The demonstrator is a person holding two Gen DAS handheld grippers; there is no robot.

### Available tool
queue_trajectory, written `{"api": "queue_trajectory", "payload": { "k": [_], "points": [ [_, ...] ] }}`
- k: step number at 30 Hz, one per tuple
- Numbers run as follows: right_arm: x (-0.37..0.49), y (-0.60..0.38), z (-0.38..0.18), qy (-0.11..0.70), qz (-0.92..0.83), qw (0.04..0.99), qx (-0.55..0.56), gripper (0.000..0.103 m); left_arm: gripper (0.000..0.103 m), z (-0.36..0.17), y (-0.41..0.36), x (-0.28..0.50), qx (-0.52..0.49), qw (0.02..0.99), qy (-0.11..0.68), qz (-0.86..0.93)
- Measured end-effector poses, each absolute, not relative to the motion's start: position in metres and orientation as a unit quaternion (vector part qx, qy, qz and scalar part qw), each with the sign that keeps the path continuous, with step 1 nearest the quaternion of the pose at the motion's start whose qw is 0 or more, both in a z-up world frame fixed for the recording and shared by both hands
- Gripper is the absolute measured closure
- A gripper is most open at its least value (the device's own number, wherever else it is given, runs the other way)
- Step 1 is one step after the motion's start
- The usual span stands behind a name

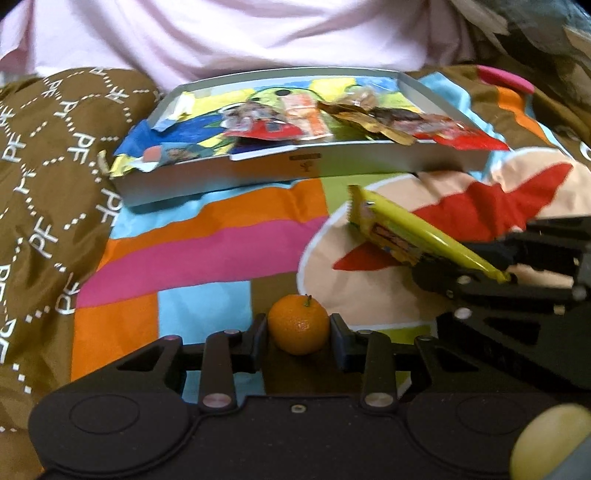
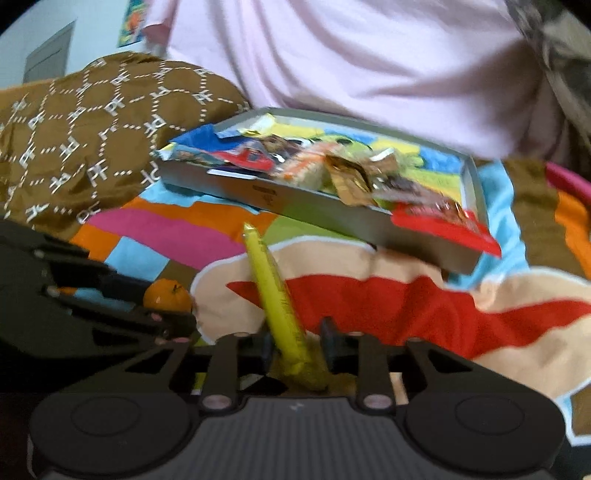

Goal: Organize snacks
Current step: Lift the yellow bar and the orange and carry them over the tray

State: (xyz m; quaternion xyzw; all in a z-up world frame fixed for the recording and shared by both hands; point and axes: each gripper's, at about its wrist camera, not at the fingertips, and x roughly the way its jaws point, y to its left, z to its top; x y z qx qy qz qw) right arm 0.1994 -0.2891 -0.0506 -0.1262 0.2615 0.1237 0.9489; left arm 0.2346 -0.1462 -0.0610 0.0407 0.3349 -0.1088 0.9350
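A brown quilted cover repeating the white letters "PF" lies beside a colourful patterned sheet. On the sheet sits a grey tray of snack packets; their print is unreadable. The right gripper clamps a yellow snack packet. The left gripper grips a small orange.

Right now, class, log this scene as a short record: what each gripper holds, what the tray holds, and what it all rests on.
left gripper: shut on orange
right gripper: shut on yellow packet
tray: grey, holds several snack packets, one red packet overhangs its front edge
surface: colourful cloth
behind tray: pink fabric
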Motion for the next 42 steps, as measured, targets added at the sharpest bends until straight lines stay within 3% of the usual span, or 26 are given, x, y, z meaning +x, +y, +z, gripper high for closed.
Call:
{"api": "queue_trajectory", "payload": {
  "k": [11,42],
  "points": [
    [0.196,-0.280,-0.049,0.248,0.120,0.950,-0.147,0.086,0.066,-0.040,-0.120,0.244,-0.046,0.930,0.362,-0.046],
    [0.167,-0.257,-0.022,0.093,0.120,0.968,-0.200,0.090,0.066,0.029,-0.098,0.239,-0.046,0.952,0.302,-0.009]
  ]
}}
